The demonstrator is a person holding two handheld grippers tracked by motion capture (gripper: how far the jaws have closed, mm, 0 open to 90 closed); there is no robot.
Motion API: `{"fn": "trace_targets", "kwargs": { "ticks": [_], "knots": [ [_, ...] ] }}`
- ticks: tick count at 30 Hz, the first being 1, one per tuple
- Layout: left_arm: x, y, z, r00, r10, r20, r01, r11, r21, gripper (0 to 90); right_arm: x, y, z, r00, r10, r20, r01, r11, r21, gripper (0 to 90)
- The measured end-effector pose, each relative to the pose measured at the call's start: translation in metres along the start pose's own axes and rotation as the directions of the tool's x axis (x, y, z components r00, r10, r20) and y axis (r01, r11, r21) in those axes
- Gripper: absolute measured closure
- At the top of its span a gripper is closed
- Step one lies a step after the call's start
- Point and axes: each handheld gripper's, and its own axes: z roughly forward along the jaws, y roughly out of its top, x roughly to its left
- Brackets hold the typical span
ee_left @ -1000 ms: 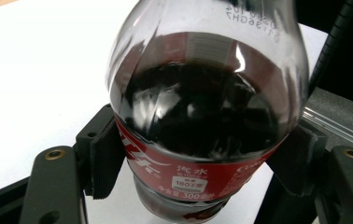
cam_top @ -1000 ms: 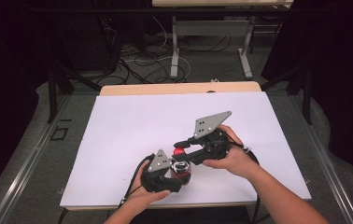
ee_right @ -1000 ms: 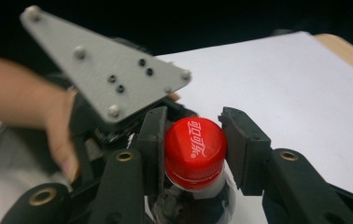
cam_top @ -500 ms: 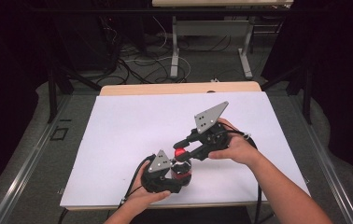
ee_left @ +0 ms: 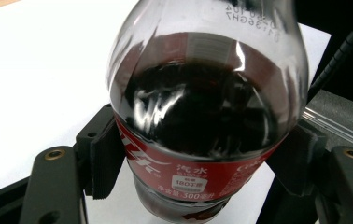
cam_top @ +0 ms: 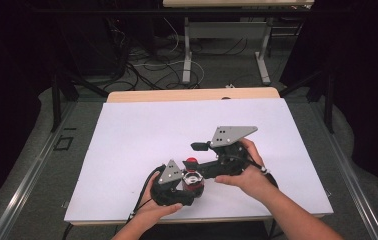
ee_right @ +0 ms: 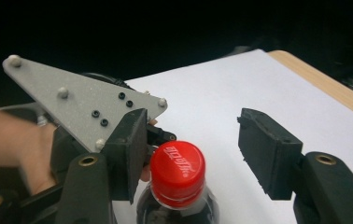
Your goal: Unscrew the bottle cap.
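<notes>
Both grippers now meet at the cola bottle near the tabletop's front edge: the right gripper has swung in from farther back, jaws wide apart around the red cap. Clamped on the bottle's label, the left gripper steadies it, so uncapping looks likely next.

One clear plastic cola bottle with a red label stands on the near part of the one white-topped table. It carries one red screw cap. Two black two-jaw grippers, left gripper and right gripper, are there, held by two hands.
</notes>
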Motion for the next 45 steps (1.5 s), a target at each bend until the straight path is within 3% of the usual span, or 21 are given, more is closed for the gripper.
{"fn": "trace_targets", "kwargs": {
  "ticks": [3,4,6,7,10,21,22,23,26,27,30,31,33,34,35,36,37,39,40,44,45],
  "knots": [
    [-0.001,0.000,0.000,1.0000,0.003,-0.004,-0.003,1.0000,0.002,29.4,0.018,-0.004,0.002,0.9928,0.038,0.114,-0.036,0.999,-0.023,46.3],
    [-0.001,0.000,0.000,1.0000,-0.006,-0.002,0.006,1.0000,0.000,29.4,0.018,-0.004,0.002,0.9928,0.038,0.114,-0.036,0.999,-0.023,46.3],
    [-0.001,0.000,0.001,1.0000,-0.005,-0.004,0.005,1.0000,-0.001,29.4,0.028,-0.007,0.002,0.9776,0.092,0.189,-0.086,0.995,-0.043,52.4],
    [-0.001,0.000,0.001,1.0000,-0.005,-0.004,0.005,1.0000,-0.001,29.4,0.028,-0.007,0.002,0.9776,0.092,0.189,-0.086,0.995,-0.043,52.4],
    [-0.001,0.000,0.001,1.0000,-0.008,-0.001,0.008,1.0000,0.002,29.4,0.033,-0.011,0.003,0.9630,0.135,0.233,-0.132,0.991,-0.028,56.8],
    [-0.001,0.000,0.000,0.9999,-0.015,-0.003,0.015,0.9999,0.006,29.5,0.031,-0.015,0.007,0.9572,0.175,0.231,-0.176,0.984,-0.017,61.0],
    [-0.001,0.000,0.000,0.9998,-0.015,-0.009,0.015,0.9999,0.005,29.4,0.027,-0.015,0.007,0.9674,0.155,0.200,-0.156,0.988,-0.015,61.2],
    [-0.001,0.000,0.000,0.9998,-0.019,-0.002,0.019,0.9998,0.004,29.4,0.027,-0.015,0.007,0.9674,0.155,0.200,-0.156,0.988,-0.015,61.2],
    [0.001,0.000,0.000,1.0000,-0.008,-0.002,0.008,0.9999,0.013,29.5,0.015,-0.013,0.007,0.9905,0.090,0.104,-0.094,0.995,0.028,61.5],
    [0.001,-0.001,0.000,0.9999,-0.013,-0.004,0.013,0.9999,0.011,29.5,0.015,-0.013,0.007,0.9905,0.090,0.104,-0.094,0.995,0.028,61.5],
    [0.002,-0.001,0.000,0.9999,-0.014,0.003,0.014,0.9999,0.008,29.5,0.002,-0.010,0.006,0.9984,0.055,0.011,-0.056,0.997,0.055,61.6],
    [0.001,0.000,-0.001,1.0000,-0.004,0.000,0.004,0.9999,0.010,29.5,-0.005,-0.006,0.005,0.9980,0.032,-0.054,-0.027,0.996,0.086,61.7],
    [0.000,0.000,0.000,0.9999,-0.008,0.009,0.008,1.0000,0.001,29.5,-0.010,-0.003,0.005,0.9932,-0.018,-0.115,0.030,0.994,0.104,61.8],
    [0.000,0.000,-0.001,0.9998,-0.003,0.019,0.003,1.0000,0.007,29.5,-0.010,-0.003,0.005,0.9932,-0.018,-0.115,0.030,0.994,0.104,61.8],
    [-0.001,0.000,-0.001,0.9999,0.013,0.006,-0.013,0.9999,0.007,29.5,-0.014,-0.002,0.005,0.9891,-0.015,-0.146,0.031,0.994,0.108,61.7],
    [-0.001,0.000,-0.001,0.9996,0.013,0.024,-0.014,0.9998,0.014,29.5,-0.023,0.002,0.007,0.9732,-0.044,-0.226,0.076,0.988,0.137,61.8],
    [-0.001,0.000,-0.001,0.9996,0.013,0.024,-0.014,0.9998,0.014,29.5,-0.027,0.003,0.007,0.9651,-0.046,-0.258,0.085,0.986,0.143,61.7],
    [-0.002,0.001,0.000,0.9995,0.020,0.027,-0.020,0.9998,0.009,29.5,-0.035,0.006,0.009,0.9381,-0.060,-0.341,0.117,0.982,0.150,61.8],
    [-0.003,0.001,-0.001,0.9994,0.012,0.032,-0.012,0.9999,0.010,29.5,-0.035,0.006,0.009,0.9381,-0.060,-0.341,0.117,0.982,0.150,61.8],
    [-0.003,0.000,0.000,0.9991,0.017,0.039,-0.018,0.9998,0.012,29.5,-0.050,0.008,0.011,0.8903,-0.104,-0.443,0.162,0.982,0.094,61.9],
    [-0.003,0.000,0.000,0.9992,0.018,0.037,-0.018,0.9997,0.014,29.5,-0.050,0.008,0.011,0.8903,-0.104,-0.443,0.162,0.982,0.094,61.9]
  ]
}}
